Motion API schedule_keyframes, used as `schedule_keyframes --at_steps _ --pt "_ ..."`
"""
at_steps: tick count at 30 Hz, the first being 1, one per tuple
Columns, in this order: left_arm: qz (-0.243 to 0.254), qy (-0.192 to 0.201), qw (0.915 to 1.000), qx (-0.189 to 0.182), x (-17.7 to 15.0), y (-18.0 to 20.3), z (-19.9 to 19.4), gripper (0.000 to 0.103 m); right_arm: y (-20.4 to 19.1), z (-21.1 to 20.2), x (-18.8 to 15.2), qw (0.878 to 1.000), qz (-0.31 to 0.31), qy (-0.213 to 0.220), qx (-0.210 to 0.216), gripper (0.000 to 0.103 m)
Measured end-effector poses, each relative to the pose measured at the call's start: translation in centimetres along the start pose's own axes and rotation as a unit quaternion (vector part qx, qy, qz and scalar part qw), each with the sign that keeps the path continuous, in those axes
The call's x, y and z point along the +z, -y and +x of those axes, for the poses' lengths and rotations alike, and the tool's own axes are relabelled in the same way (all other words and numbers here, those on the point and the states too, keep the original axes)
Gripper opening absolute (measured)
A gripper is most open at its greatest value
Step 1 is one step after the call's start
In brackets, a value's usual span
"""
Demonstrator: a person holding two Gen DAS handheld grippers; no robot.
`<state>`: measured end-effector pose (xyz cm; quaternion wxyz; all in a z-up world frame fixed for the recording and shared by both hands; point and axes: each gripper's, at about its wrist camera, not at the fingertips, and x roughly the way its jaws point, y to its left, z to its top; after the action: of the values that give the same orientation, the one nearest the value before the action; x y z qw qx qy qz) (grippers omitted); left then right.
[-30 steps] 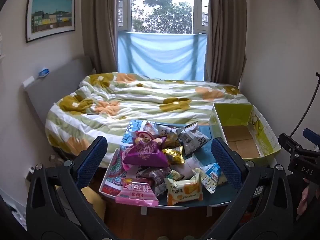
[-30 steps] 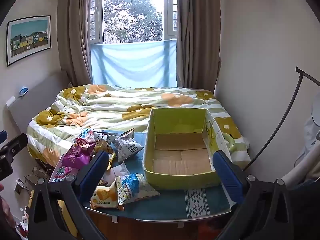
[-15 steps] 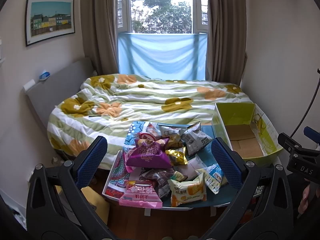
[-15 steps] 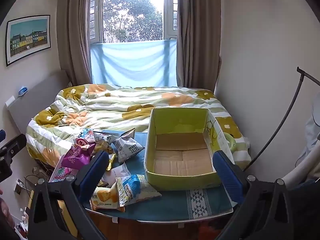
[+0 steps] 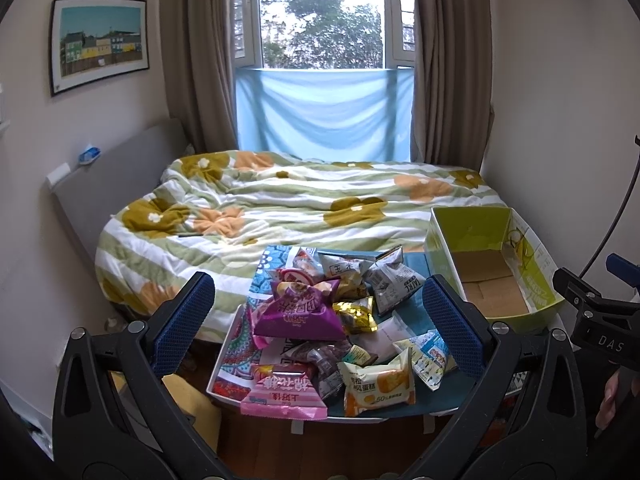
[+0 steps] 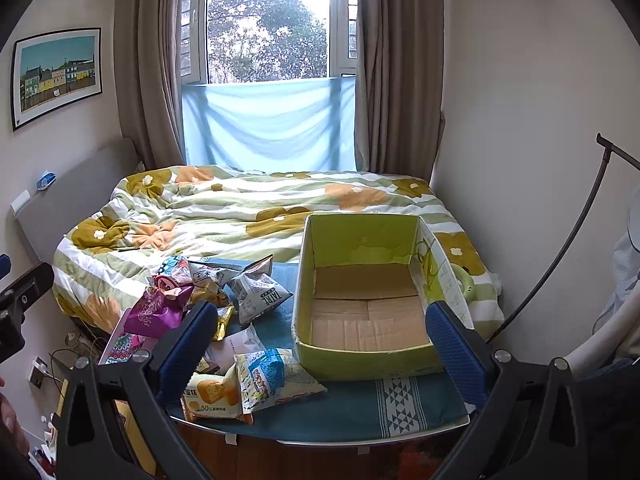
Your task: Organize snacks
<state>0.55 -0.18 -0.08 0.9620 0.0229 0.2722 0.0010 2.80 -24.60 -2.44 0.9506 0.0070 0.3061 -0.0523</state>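
snacks [image 5: 336, 328] heaped on the table's [image 6: 352, 412] left part, none in green box [image 6: 364, 344] beside | since a second ago left view came slightly closer, nothing picked | left gripper [image 5: 320, 328] wide, empty | right gripper [image 6: 320, 344] wide, empty | sorting not begun

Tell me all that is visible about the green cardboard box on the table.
The green cardboard box is an open rectangular carton without a lid, yellow-green on its walls inside and out, with a bare brown floor of folded flaps. Its right outer wall carries white printing. Nothing lies inside it. It stands upright on the teal tablecloth, at the table's right side, its far end next to the flowered bed quilt. The snack packets lie to its left.
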Motion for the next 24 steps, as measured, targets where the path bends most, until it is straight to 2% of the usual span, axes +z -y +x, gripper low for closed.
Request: schedule_keyframes --at_steps 24 --pt "-0.003 -0.002 1.0 0.0 0.03 -0.15 -0.02 0.102 -0.42 0.27 -0.12 1.0 0.0 -0.002 0.001 0.103"
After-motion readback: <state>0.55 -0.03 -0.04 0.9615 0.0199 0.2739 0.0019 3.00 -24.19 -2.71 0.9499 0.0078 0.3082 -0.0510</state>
